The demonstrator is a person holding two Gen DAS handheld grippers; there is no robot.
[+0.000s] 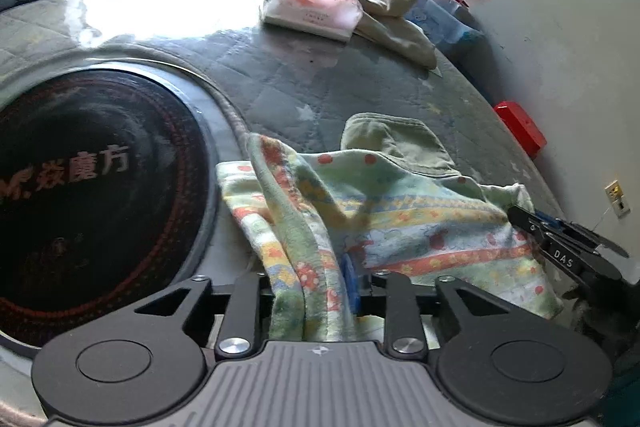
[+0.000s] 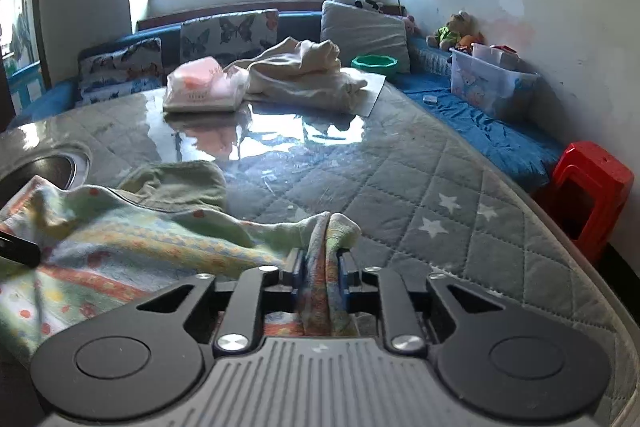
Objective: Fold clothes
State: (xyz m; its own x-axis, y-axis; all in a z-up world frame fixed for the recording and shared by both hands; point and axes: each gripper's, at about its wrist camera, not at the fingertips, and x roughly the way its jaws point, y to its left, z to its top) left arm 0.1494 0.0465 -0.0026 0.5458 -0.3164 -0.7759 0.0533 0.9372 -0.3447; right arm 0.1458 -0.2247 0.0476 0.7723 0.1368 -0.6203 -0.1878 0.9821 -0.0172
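the quilted table (image 2: 420, 163) carries a patterned cloth (image 1: 400, 219) bunched at its near edge, partly over a green garment (image 1: 392, 143). the left gripper (image 1: 316, 291) and right gripper (image 2: 320, 263) are each clamped tight on a gathered edge of it. to fold cleanly, i'd keep both pinches level and the span taut so the edges meet.

Pastel striped floral towel (image 1: 400, 223), olive cloth (image 1: 396, 143), grey star-quilted table cover (image 2: 460, 195), red stool (image 2: 592, 183)

You saw a soft, fuzzy striped pastel cloth garment (image 1: 400, 219) lying on a glossy plastic-covered quilted grey table cover (image 2: 420, 187).
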